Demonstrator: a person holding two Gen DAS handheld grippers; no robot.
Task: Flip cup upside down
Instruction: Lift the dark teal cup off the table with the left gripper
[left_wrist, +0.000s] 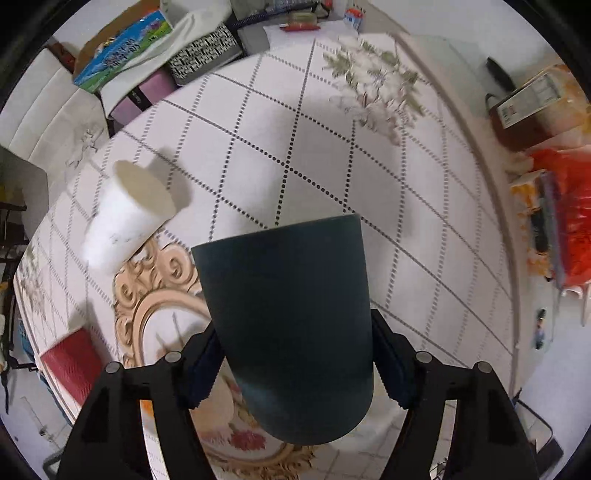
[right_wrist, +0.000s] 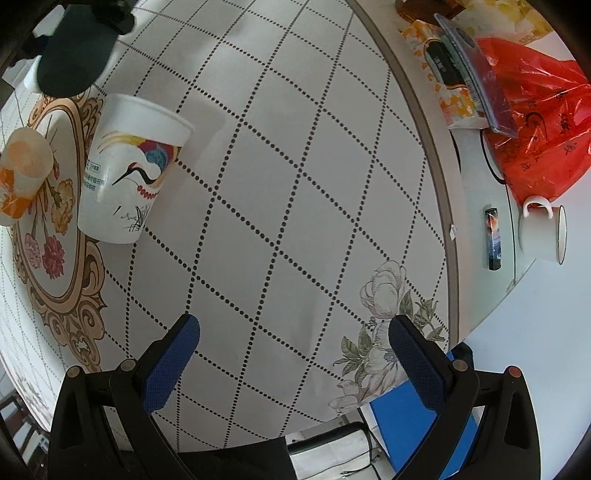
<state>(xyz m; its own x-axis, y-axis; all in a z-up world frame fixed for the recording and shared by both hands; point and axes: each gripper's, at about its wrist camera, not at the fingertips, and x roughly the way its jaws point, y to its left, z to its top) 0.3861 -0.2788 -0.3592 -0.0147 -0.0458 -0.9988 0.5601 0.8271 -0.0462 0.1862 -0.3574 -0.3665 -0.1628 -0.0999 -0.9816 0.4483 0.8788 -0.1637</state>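
My left gripper (left_wrist: 295, 369) is shut on a dark green cup (left_wrist: 291, 325) and holds it above the round table (left_wrist: 295, 147). The cup lies along the fingers with its rounded base toward the camera and its mouth pointing away. The same cup shows at the top left of the right wrist view (right_wrist: 74, 62), held in the air. My right gripper (right_wrist: 293, 354) is open and empty over the table's near edge. A white paper cup (left_wrist: 125, 218) stands upright at the left. A white paper cup with a crane print (right_wrist: 129, 170) stands upright on the table.
An orange-and-white paper cup (right_wrist: 22, 173) stands at the left. A red plastic bag (right_wrist: 535, 125), boxes and a white mug (right_wrist: 543, 232) sit on a side counter at the right. A blue tissue box (left_wrist: 122, 51) and clutter lie beyond the table's far edge.
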